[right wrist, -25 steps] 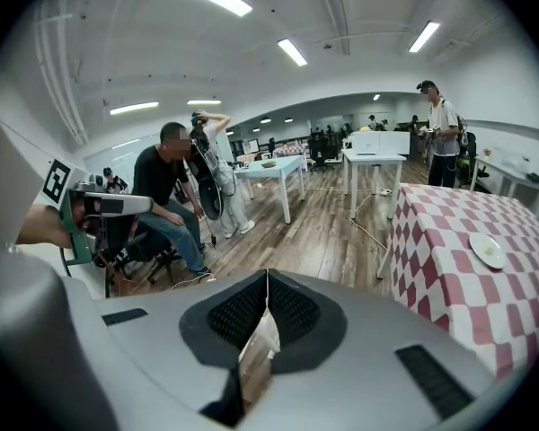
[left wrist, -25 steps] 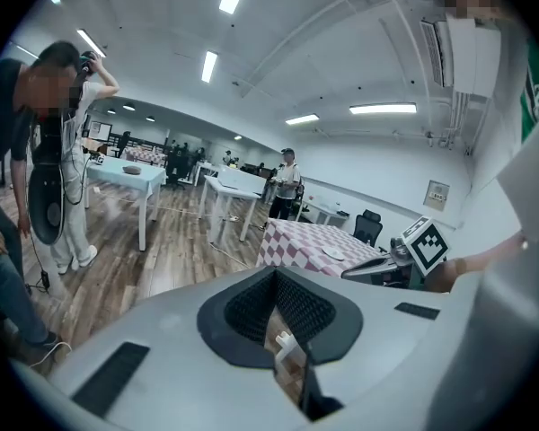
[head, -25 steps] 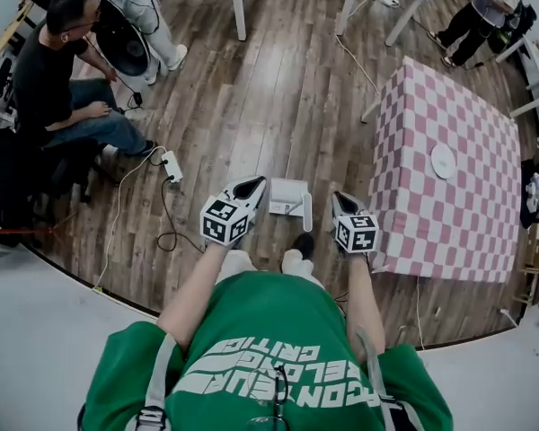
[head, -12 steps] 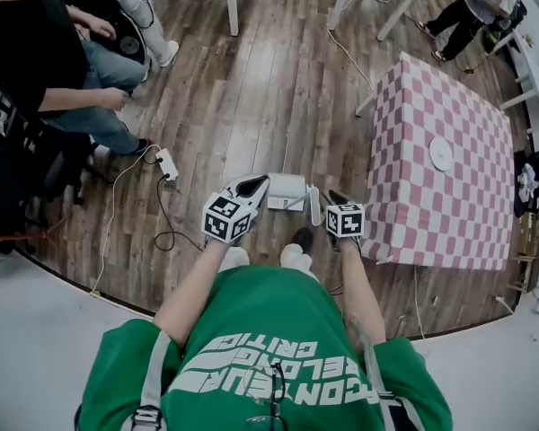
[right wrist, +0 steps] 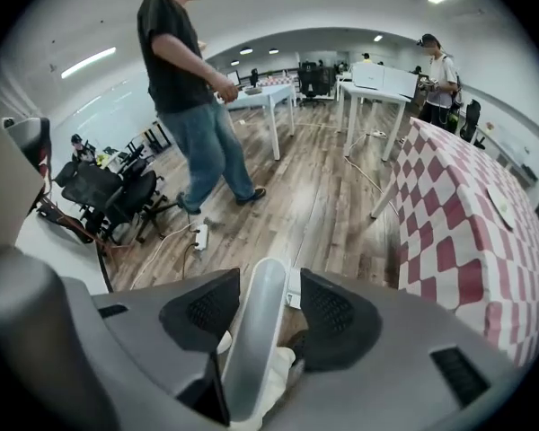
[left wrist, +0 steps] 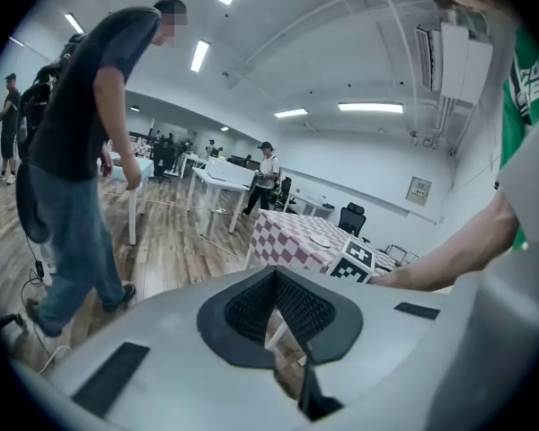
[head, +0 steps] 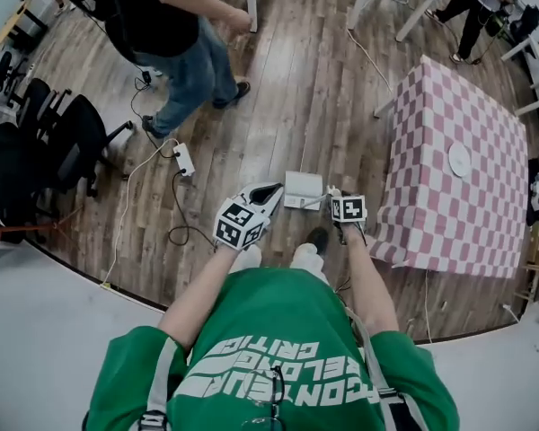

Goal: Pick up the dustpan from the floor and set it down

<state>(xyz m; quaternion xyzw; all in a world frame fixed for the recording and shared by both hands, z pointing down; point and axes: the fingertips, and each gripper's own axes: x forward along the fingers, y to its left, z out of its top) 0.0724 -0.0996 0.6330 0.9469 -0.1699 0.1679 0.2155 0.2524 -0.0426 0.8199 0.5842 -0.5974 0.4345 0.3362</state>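
The white dustpan (head: 302,189) lies on the wooden floor just ahead of my feet, its handle (head: 324,197) pointing right. My right gripper (head: 334,196) is tipped steeply down over that handle. In the right gripper view the pale handle (right wrist: 251,339) runs up between the two dark pads of my right gripper (right wrist: 268,296), whose jaws have just been opening and stand apart around it without pressing. A corner of the pan (right wrist: 294,288) shows beyond. My left gripper (head: 269,190) hovers left of the pan, its pads (left wrist: 251,308) meeting at the tip with nothing held.
A pink-checked table (head: 449,196) with a white plate (head: 460,160) stands close on the right. A person in jeans (head: 175,52) walks at the back left. A power strip (head: 186,160) with cables lies on the floor, office chairs (head: 63,137) further left.
My right gripper sank and shifted left onto the dustpan handle, and its jaws opened around it. The left gripper drifted slightly right. The seated person stood up and walked across the back.
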